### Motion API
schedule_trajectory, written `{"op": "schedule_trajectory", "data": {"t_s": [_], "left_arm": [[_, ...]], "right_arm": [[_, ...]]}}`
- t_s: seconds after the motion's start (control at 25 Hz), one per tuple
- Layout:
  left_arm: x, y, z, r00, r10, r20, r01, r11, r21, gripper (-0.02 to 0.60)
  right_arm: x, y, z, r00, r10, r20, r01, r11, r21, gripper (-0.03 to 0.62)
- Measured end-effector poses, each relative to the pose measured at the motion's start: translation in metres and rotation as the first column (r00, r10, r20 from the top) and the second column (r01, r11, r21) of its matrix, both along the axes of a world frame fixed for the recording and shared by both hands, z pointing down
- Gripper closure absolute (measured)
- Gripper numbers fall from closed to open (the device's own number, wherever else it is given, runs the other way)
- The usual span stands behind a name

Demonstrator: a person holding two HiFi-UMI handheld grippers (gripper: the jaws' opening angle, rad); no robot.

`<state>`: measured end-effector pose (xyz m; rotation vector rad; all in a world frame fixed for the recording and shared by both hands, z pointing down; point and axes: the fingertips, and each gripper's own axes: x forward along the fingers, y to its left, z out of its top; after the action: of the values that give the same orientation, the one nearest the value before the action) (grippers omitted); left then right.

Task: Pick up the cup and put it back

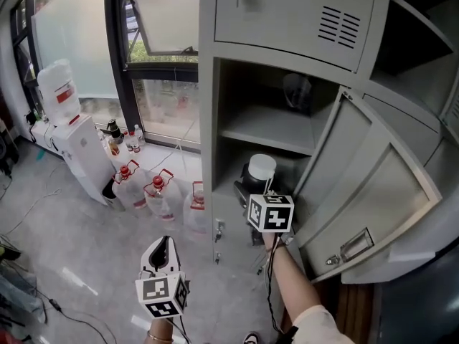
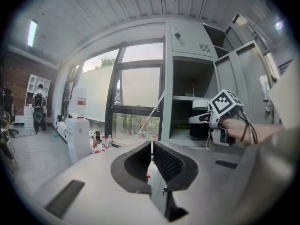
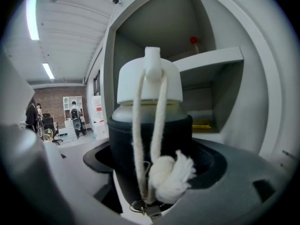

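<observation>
My right gripper [image 3: 154, 165] clamps the dark cylindrical cup [image 3: 150, 125] with its white lid [image 3: 149, 86] and knotted white cord [image 3: 171, 175], while my left gripper [image 2: 152, 161] is empty, jaws nearly together.

The cup [image 1: 261, 169] fills the front of the locker's [image 1: 287, 13] lower compartment. The open door [image 1: 373, 185] blocks the right side and the shelf [image 1: 267, 133] limits room above. A narrow gap is free at the left.

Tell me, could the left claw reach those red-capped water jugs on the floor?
Probably yes. The left claw hangs shut and empty over bare floor, with nothing between it and the jugs. It would need to open first.
</observation>
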<state>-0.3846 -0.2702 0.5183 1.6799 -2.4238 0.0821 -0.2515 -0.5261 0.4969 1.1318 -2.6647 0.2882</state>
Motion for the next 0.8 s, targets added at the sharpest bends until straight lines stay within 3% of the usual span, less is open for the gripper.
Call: {"op": "schedule_trajectory", "data": {"t_s": [0.8], "left_arm": [[-0.016,-0.014,0.032,0.999,-0.038,-0.029,0.037,0.999,-0.033,0.565]], "right_arm": [[-0.032,-0.078,0.024,0.998,0.035,-0.049,-0.036,0.999,-0.019,0.180]]}}
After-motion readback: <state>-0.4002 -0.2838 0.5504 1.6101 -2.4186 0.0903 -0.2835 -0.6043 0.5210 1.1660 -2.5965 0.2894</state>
